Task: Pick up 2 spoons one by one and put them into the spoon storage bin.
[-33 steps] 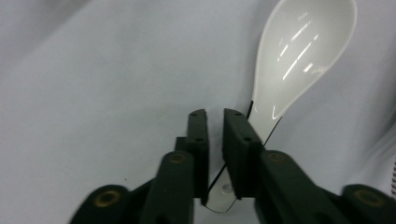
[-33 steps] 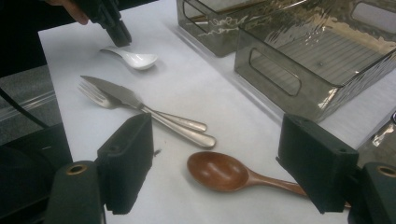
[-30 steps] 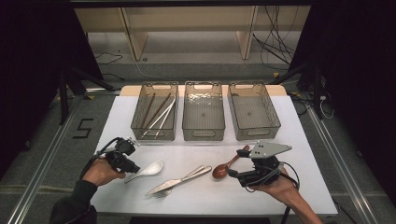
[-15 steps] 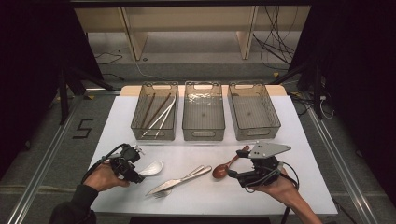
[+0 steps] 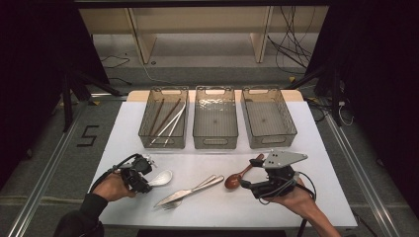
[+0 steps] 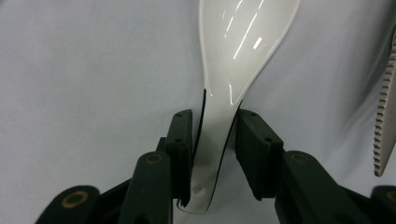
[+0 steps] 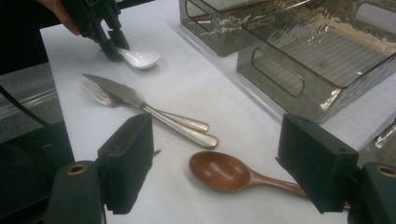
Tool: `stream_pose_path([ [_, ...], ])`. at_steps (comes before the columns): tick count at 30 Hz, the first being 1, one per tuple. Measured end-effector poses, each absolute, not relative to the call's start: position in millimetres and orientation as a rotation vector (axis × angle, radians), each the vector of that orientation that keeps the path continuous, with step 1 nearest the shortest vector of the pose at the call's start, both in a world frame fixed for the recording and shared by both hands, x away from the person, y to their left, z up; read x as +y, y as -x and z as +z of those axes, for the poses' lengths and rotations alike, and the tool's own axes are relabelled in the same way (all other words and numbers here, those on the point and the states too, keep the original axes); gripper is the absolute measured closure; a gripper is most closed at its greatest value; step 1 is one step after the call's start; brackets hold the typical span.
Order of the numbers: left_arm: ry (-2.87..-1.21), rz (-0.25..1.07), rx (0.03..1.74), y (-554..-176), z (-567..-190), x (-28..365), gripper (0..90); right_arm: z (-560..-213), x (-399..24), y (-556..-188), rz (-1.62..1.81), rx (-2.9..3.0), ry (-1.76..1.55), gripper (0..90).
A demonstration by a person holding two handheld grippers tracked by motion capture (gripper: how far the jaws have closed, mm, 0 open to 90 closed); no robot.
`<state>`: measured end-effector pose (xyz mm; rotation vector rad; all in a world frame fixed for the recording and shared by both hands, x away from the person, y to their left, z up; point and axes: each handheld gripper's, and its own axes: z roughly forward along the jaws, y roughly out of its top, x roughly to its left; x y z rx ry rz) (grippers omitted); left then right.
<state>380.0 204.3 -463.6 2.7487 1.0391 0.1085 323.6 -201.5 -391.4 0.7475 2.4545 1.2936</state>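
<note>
On a white table (image 5: 316, 143) over grey floor, the left gripper (image 5: 143, 178), jaws just closing, clamps a glossy white ceramic spoon (image 6: 233, 70); the right gripper (image 5: 247, 185) stands with fingers apart near a brown wooden spoon (image 7: 224, 171).

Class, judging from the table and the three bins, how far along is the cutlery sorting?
Done: chopsticks lie in the left bin; the middle bin and right bin hold nothing. In hand: the left claw has just been closing around the white spoon's handle. Left: knife, fork and wooden spoon, in front of the open right claw.
</note>
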Motion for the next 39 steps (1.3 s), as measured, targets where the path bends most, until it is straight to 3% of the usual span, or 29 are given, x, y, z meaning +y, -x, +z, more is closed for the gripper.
stream_pose_path([
  [4, -2.754, 0.102, 1.018, -379.0, -463.5, 202.9, 73.7, -391.4, -201.1, -323.4, 1.290, 2.454, -0.746, 27.8],
  [20, -2.627, 0.030, 1.050, -383.7, -455.9, 214.9, 75.1, -391.2, -201.7, -323.3, 1.298, 2.453, -0.748, 27.9],
  [39, -2.285, -0.020, 1.043, -384.8, -422.1, 206.4, 75.0, -390.6, -205.0, -324.8, 1.326, 2.435, -0.776, 27.8],
])
